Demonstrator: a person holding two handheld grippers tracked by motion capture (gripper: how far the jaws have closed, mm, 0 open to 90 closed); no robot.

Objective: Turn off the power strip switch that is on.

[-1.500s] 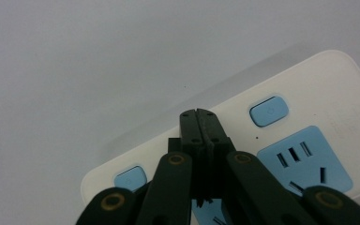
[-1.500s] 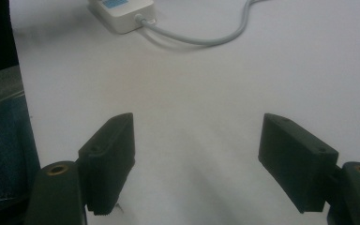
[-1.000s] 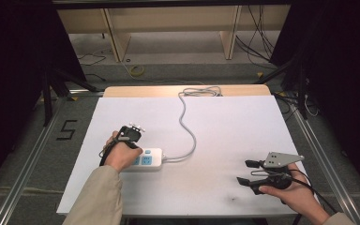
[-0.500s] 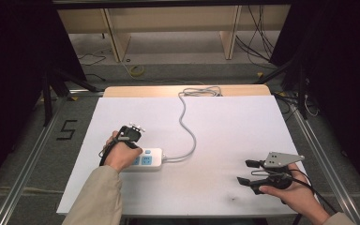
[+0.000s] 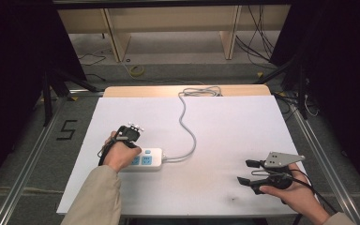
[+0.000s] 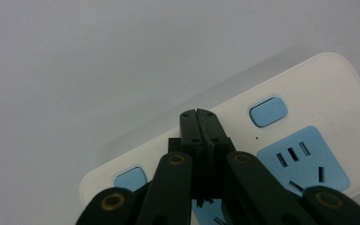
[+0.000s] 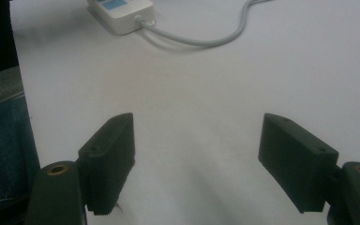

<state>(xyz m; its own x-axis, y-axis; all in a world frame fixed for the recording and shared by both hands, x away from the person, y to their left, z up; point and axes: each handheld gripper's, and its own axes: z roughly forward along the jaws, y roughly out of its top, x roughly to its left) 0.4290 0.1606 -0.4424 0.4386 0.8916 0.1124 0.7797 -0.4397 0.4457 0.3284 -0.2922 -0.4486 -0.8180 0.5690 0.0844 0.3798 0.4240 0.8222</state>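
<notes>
A white power strip [image 5: 143,159] is seen lying flat on the white worktop [image 5: 225,136], left of centre, near the front edge. Its grey cable [image 5: 186,126] is run in a curve across the sheet to the far edge, where it is bunched up.

Left tongs [image 6: 199,115] are held pressed together, tips on top of the strip's white casing, between two small blue buttons [image 6: 268,111]. Nothing is gripped between them. A blue socket face [image 6: 302,161] is seen just beside the tips, on the cable-end side. In the high view the left tongs [image 5: 130,133] are mostly covered by the left hand [image 5: 117,154], which is placed over the strip's end away from the cable.

Right tongs [image 7: 197,161] are spread wide, empty, held low over bare worktop. In the high view the right tongs [image 5: 248,171] are found near the front right corner, well apart from the strip, jaws pointed left toward it, held in the right hand [image 5: 295,194]. Contact with the sheet cannot be told.
</notes>
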